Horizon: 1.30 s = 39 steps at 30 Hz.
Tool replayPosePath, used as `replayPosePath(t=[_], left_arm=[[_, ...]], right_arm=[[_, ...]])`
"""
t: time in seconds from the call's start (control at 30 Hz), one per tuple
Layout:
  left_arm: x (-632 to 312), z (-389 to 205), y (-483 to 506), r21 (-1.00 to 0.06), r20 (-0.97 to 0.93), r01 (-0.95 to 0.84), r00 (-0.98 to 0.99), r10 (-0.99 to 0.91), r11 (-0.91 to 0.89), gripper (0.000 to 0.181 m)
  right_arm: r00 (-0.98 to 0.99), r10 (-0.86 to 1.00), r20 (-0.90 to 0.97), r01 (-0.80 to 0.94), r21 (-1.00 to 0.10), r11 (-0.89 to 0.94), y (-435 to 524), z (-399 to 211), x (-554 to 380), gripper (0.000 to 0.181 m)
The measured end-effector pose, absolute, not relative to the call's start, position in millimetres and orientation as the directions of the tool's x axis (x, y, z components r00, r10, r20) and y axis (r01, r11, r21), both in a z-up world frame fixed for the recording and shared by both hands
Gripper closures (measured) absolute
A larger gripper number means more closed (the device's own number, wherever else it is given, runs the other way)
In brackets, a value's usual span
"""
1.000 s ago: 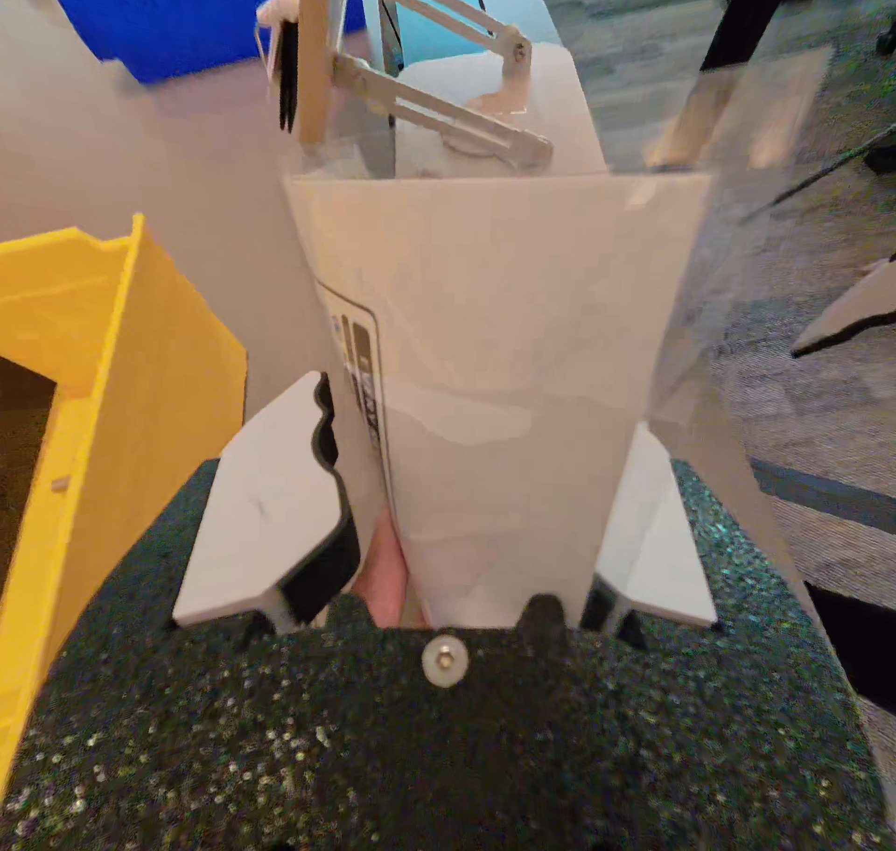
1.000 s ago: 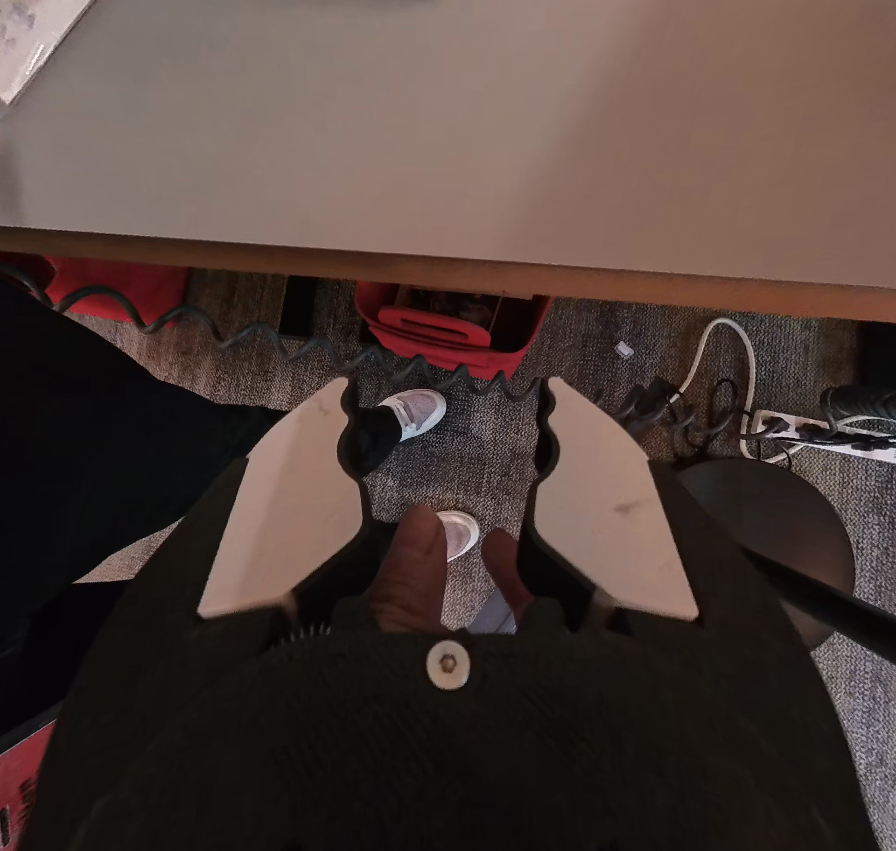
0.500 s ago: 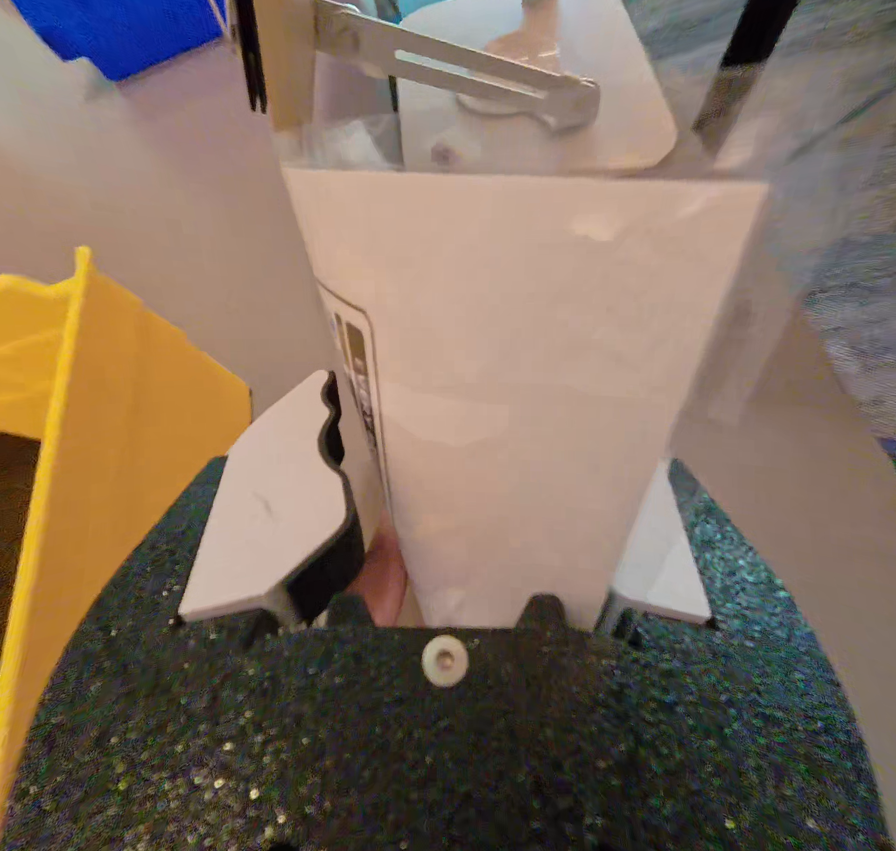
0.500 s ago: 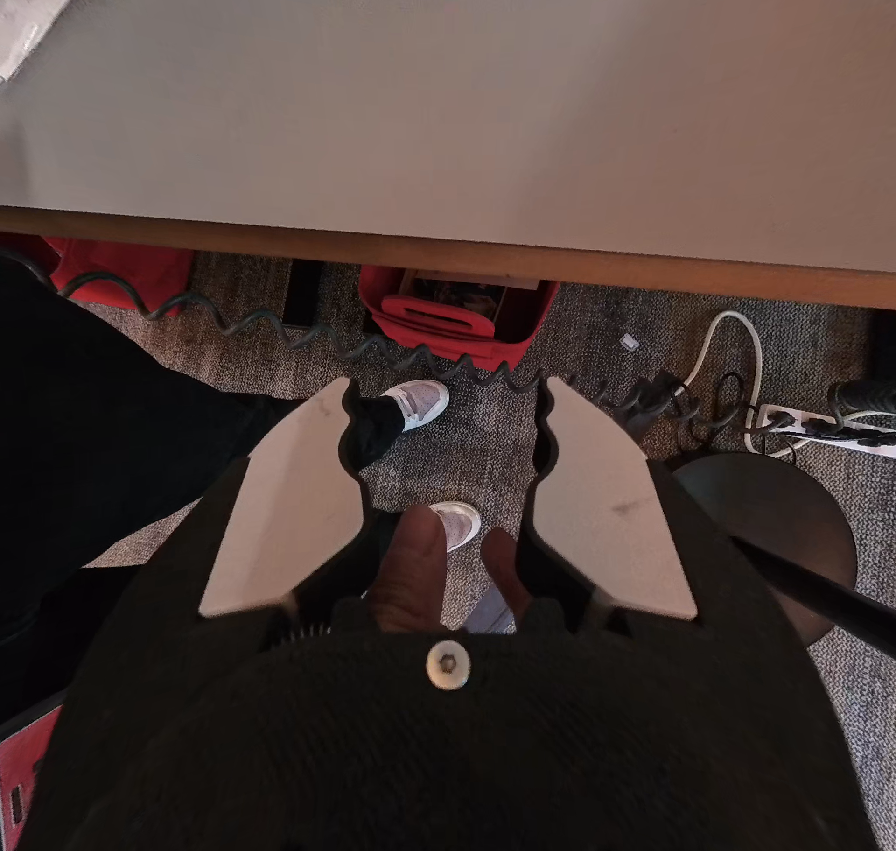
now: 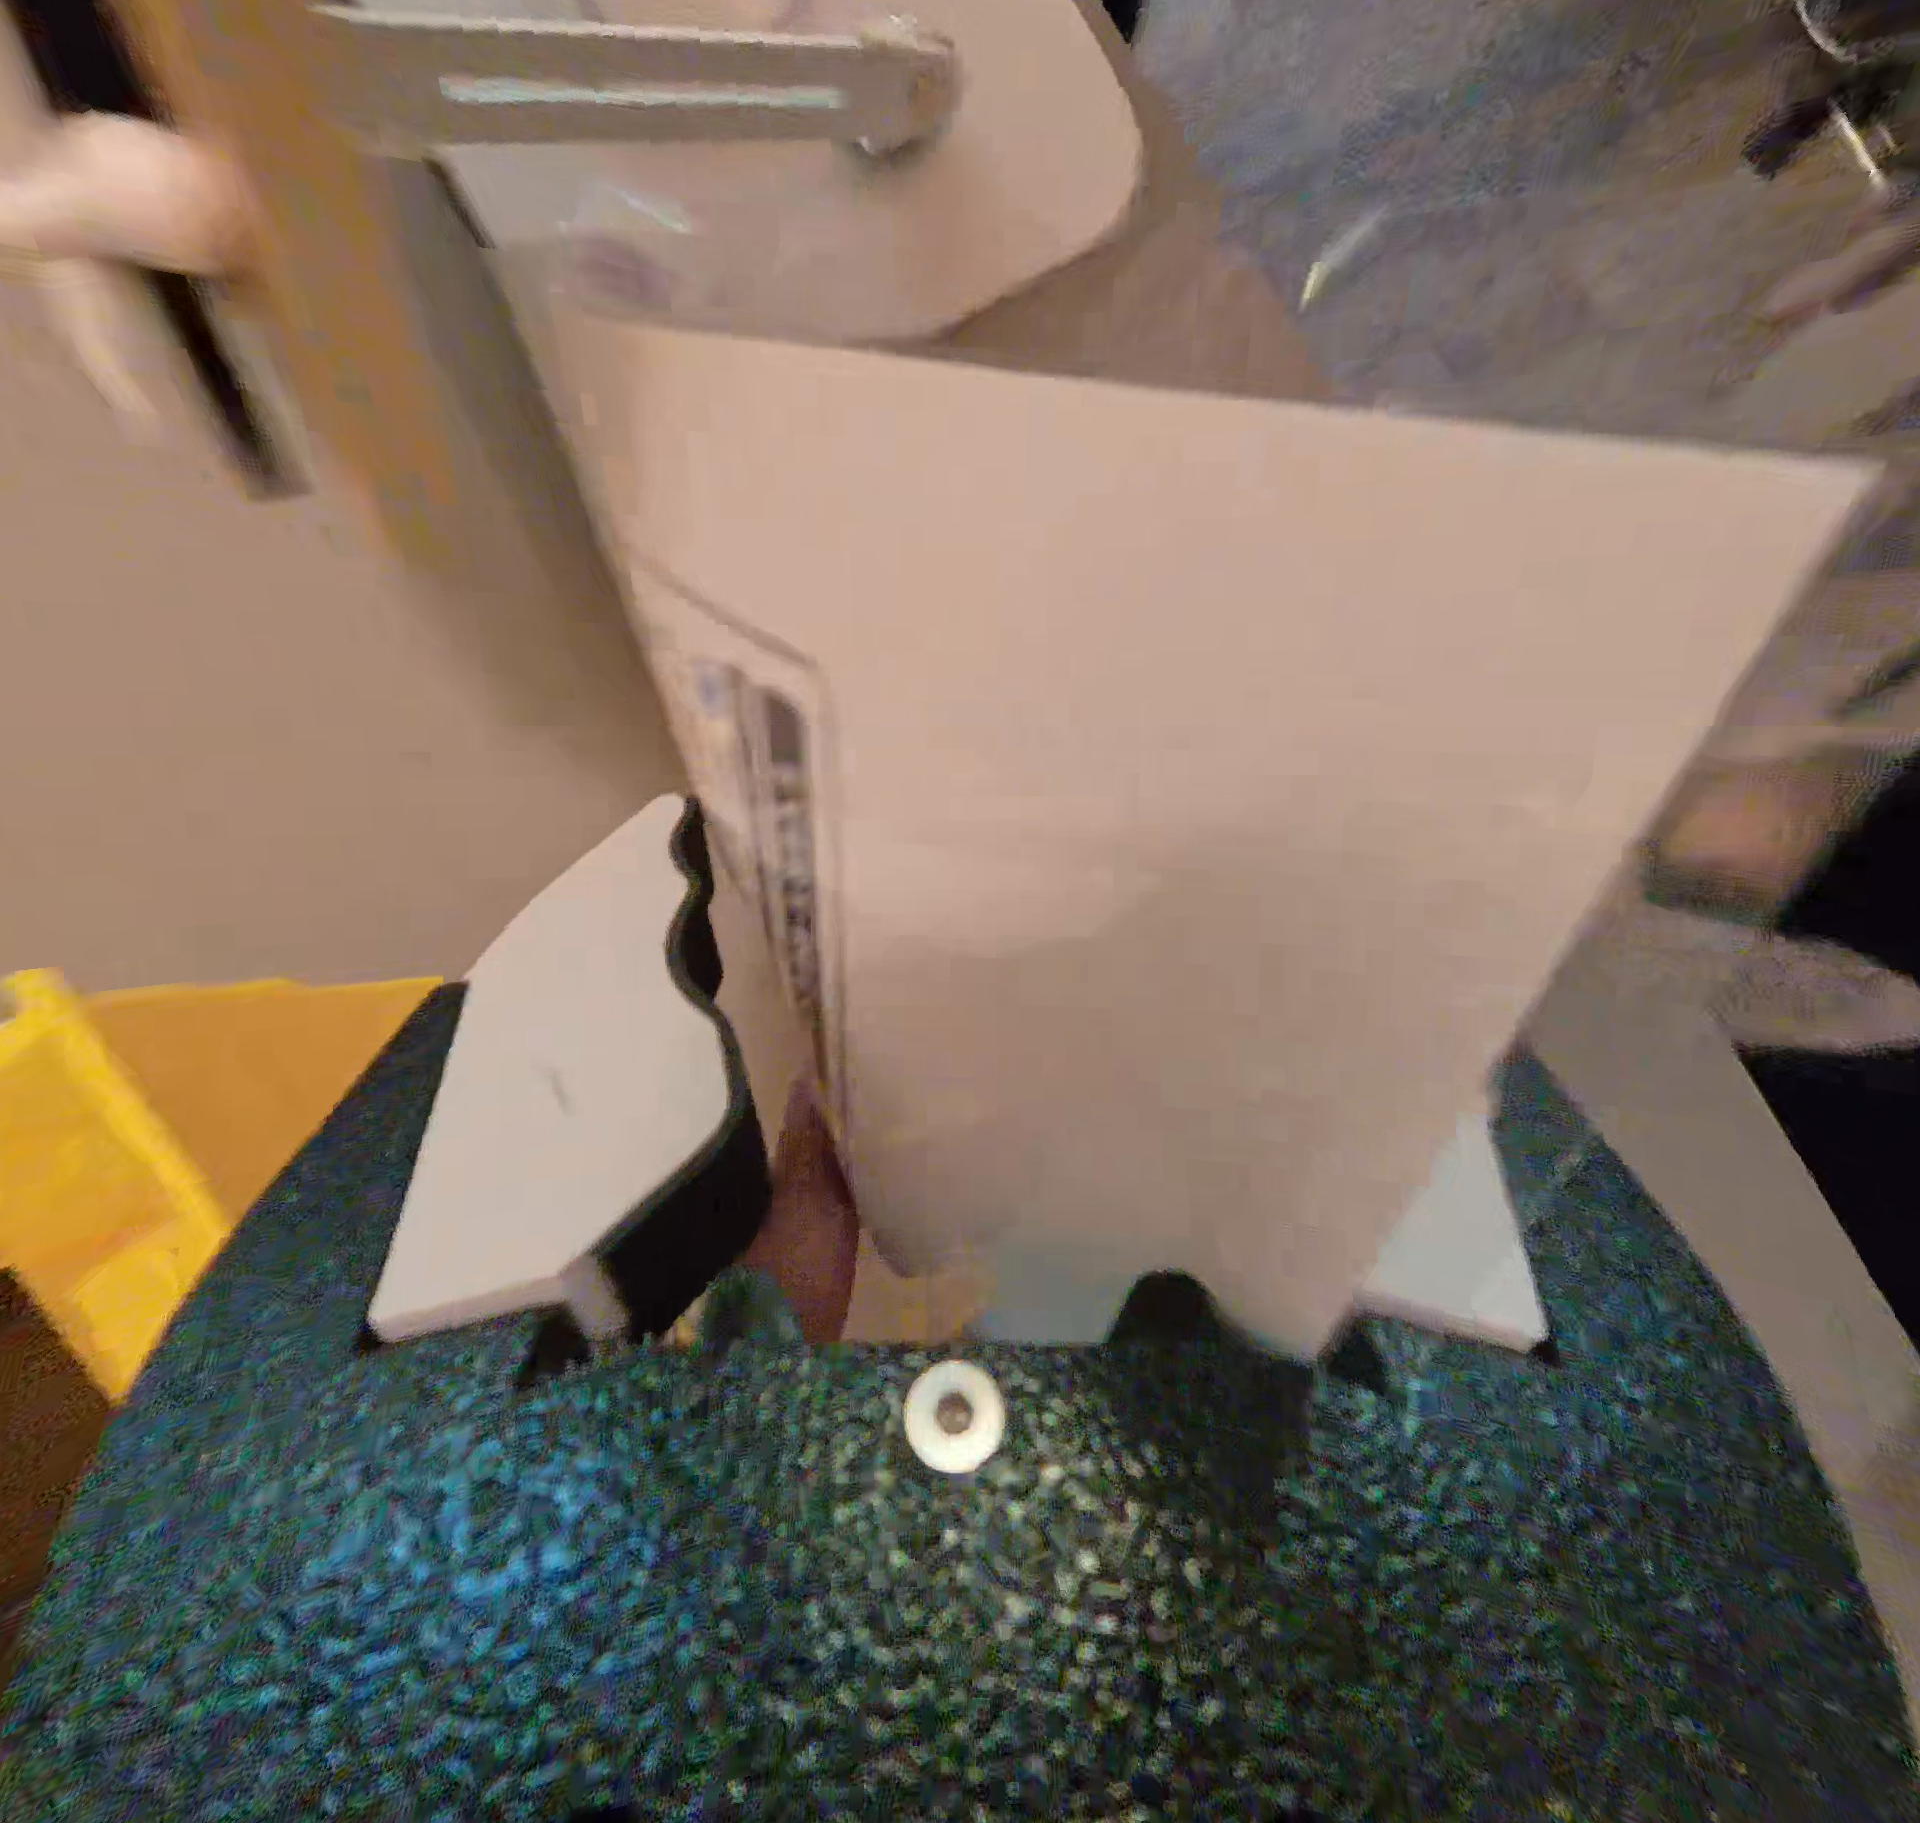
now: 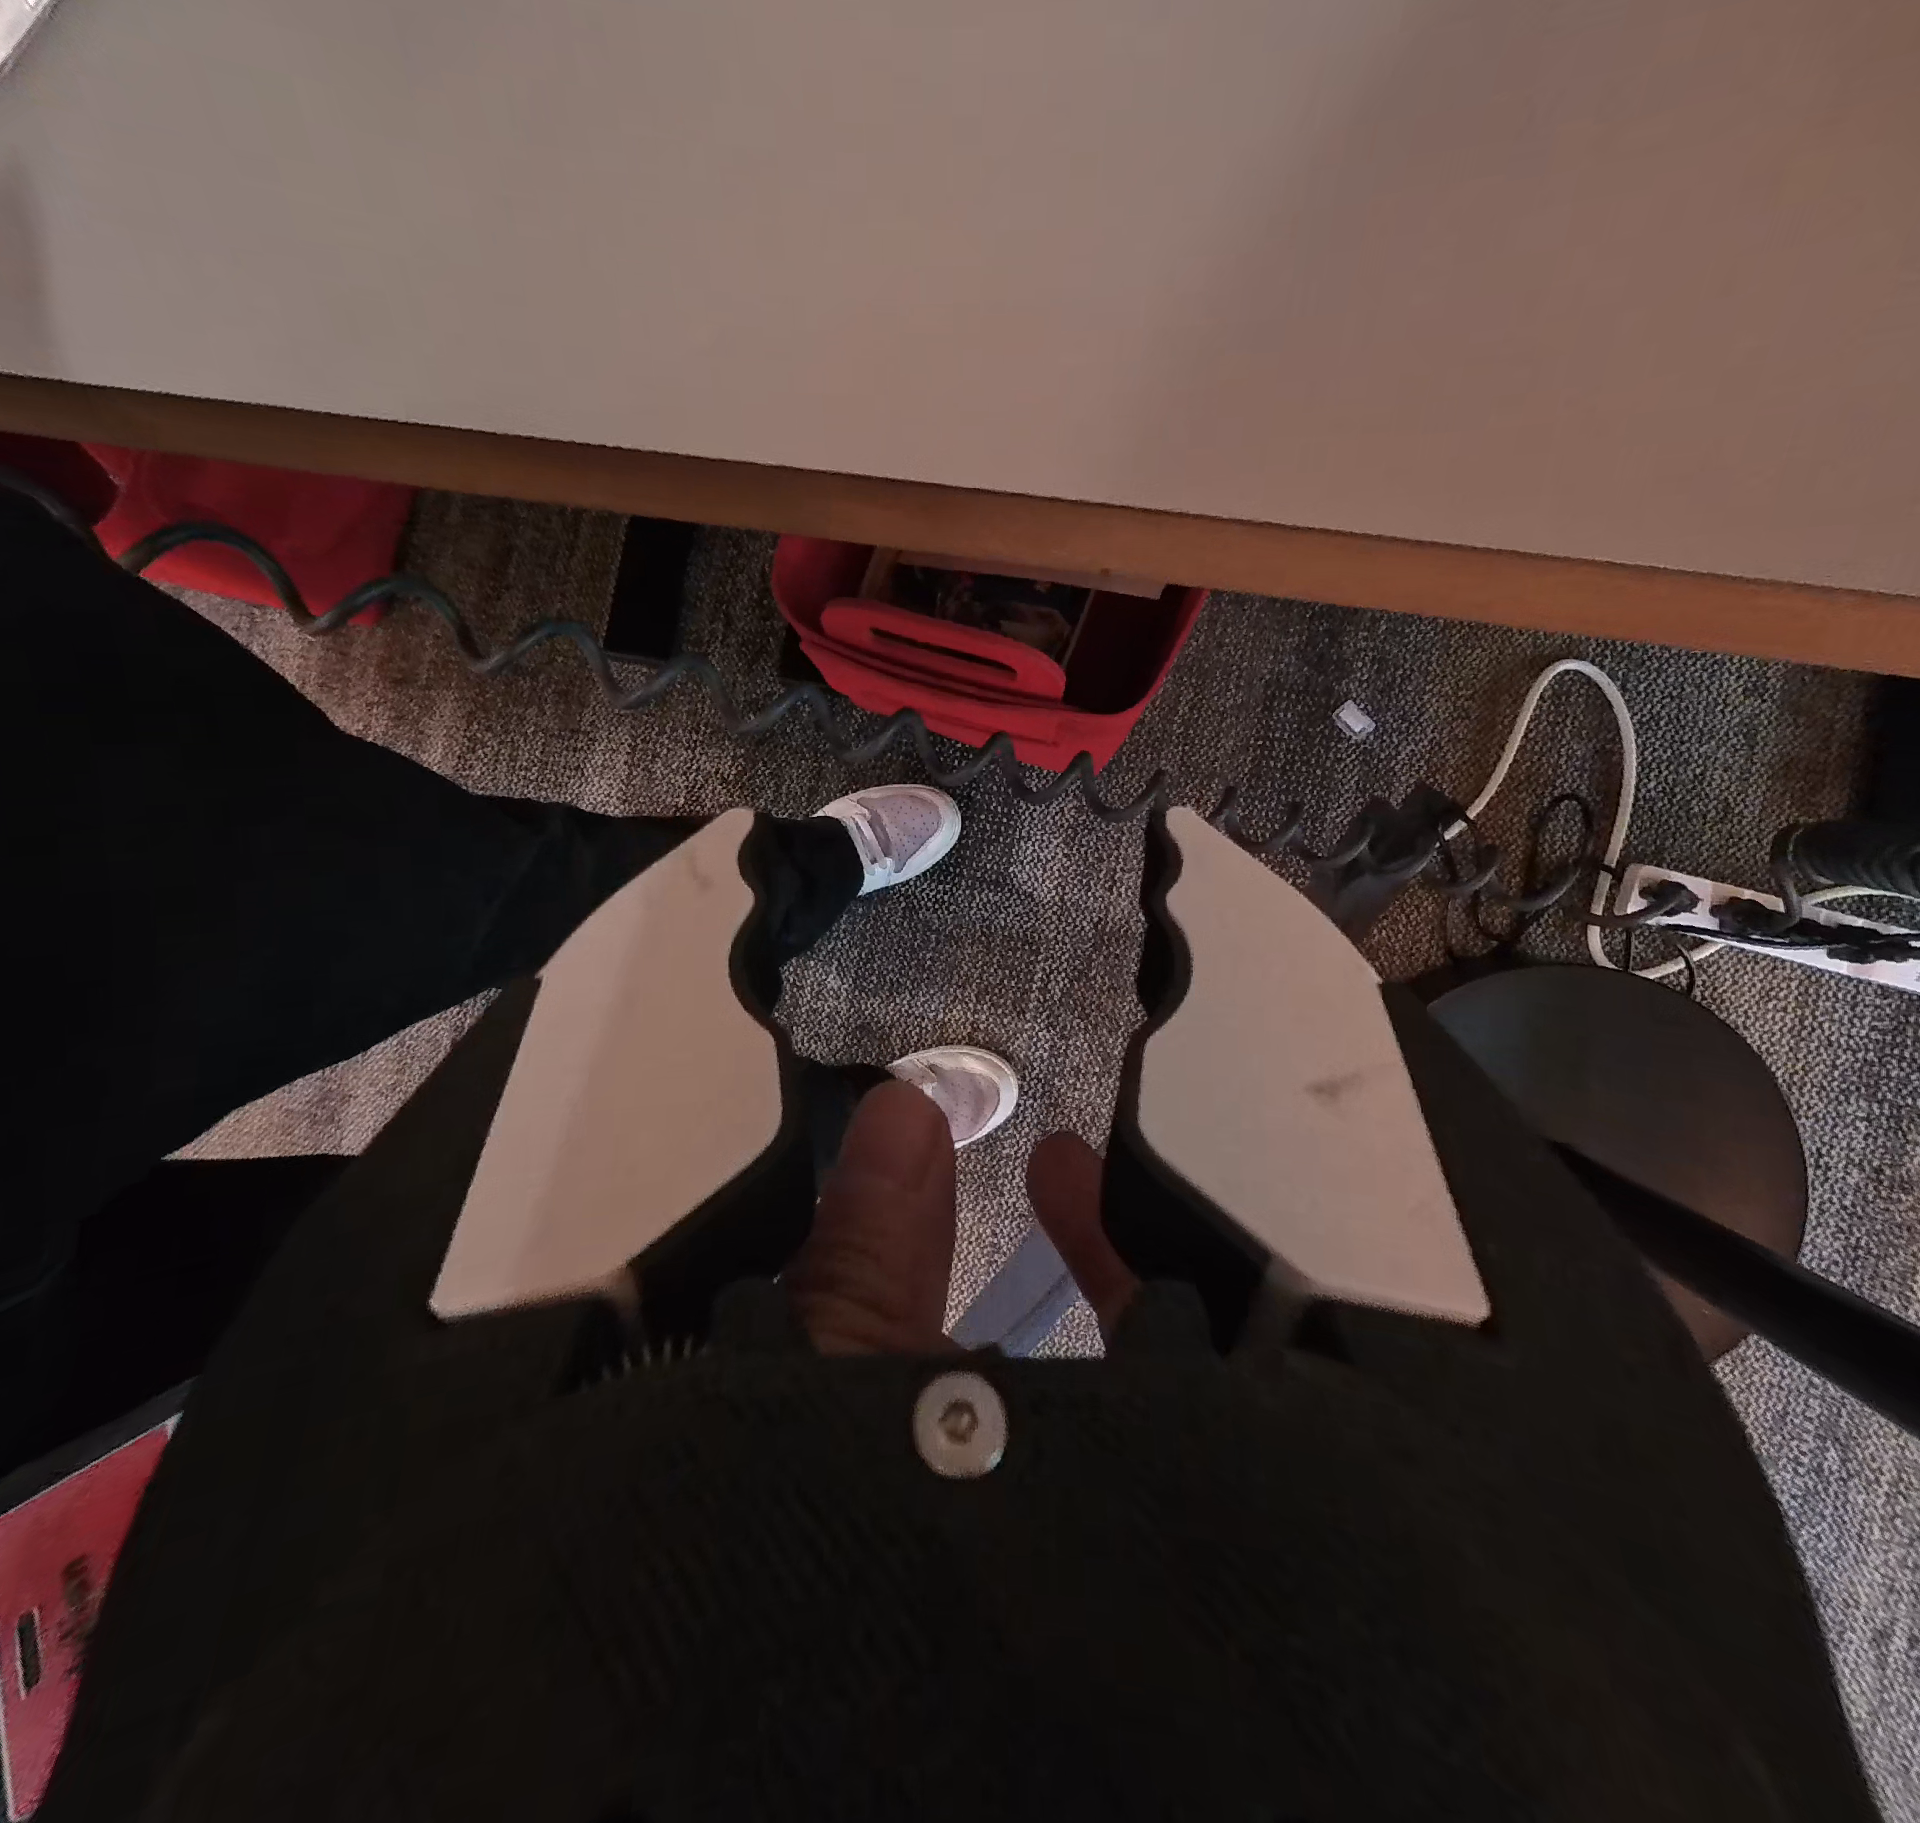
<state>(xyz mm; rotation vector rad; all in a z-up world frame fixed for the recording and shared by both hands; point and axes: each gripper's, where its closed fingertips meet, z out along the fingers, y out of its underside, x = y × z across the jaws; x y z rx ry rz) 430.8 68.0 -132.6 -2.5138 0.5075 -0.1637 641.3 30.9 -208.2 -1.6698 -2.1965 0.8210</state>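
My left gripper [image 5: 1049, 952] is shut on a flat white package in a clear plastic sleeve [image 5: 1195, 734]. The package stands up between the fingers and hides most of the right finger [image 5: 1455, 1264]. A printed label runs down its left edge. Beyond it stands a wooden post with a slotted metal arm [image 5: 644, 90] on a white plate [image 5: 966, 215]. My right gripper [image 6: 956, 828] is open and empty. It points down past the near edge of the table [image 6: 935, 215] at the carpet.
A yellow bin [image 5: 135, 1098] sits at the lower left of the left wrist view. Under the table are a red basket [image 6: 987, 651], a coiled black cable [image 6: 727, 693], a person's dark-clothed leg [image 6: 260, 838], a power strip [image 6: 1714, 911] and a black round base [image 6: 1621, 1098].
The left gripper has swung with the package still in it: the yellow bin slid down and left in view, the post and metal arm came closer. The right gripper has barely moved.
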Motion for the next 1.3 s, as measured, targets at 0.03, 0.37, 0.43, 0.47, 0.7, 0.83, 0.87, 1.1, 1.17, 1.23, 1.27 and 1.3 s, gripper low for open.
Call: replayPosePath(t=[0.03,0.37,0.43,0.47,0.7,0.83,0.87,1.1,1.17,1.23,1.27,1.3], left_arm=[[419,-124,76,-0.613,-0.019,-0.260,0.949,-0.316,-0.746,0.098],[427,-117,34,-0.754,-0.378,-0.353,0.923,-0.074,-0.555,0.090],[431,-112,22,-0.724,-0.472,-0.421,0.880,-0.052,-0.547,0.090],[433,-111,15,-0.714,-0.490,-0.431,0.870,-0.044,-0.552,0.090],[441,-106,1,-0.786,-0.379,-0.307,0.925,0.026,-0.537,0.089],[454,-109,17,-0.809,-0.355,-0.304,0.935,0.006,-0.503,0.089],[453,-113,22,-0.803,-0.370,-0.315,0.929,0.010,-0.506,0.089],[435,-147,56,-0.816,-0.265,-0.236,0.964,-0.021,-0.528,0.096],[433,-154,64,-0.798,-0.282,-0.267,0.958,-0.057,-0.541,0.095],[433,-165,69,-0.763,-0.330,-0.324,0.939,-0.094,-0.560,0.096],[438,-171,71,-0.754,-0.309,-0.330,0.941,-0.138,-0.568,0.096],[441,-176,72,-0.729,-0.293,-0.344,0.938,-0.185,-0.591,0.092]], right_arm=[[-0.302,0.945,-0.126,0.795,-0.580,0.177,31,-207,641,0.113],[-0.278,0.952,-0.128,0.800,-0.580,0.156,33,-208,641,0.113],[-0.280,0.951,-0.131,0.801,-0.578,0.157,33,-209,640,0.113],[-0.284,0.950,-0.131,0.802,-0.576,0.160,32,-209,640,0.113],[-0.289,0.946,-0.145,0.803,-0.575,0.157,29,-212,634,0.113],[-0.313,0.939,-0.142,0.799,-0.574,0.179,25,-213,628,0.113],[-0.317,0.938,-0.142,0.797,-0.576,0.182,24,-212,627,0.113],[-0.329,0.934,-0.140,0.797,-0.571,0.195,21,-212,628,0.113],[-0.322,0.936,-0.142,0.800,-0.570,0.189,20,-213,630,0.113],[-0.315,0.938,-0.143,0.800,-0.572,0.181,21,-213,630,0.113],[-0.311,0.939,-0.144,0.800,-0.573,0.177,21,-213,630,0.113],[-0.309,0.940,-0.146,0.801,-0.573,0.174,21,-214,630,0.114]])
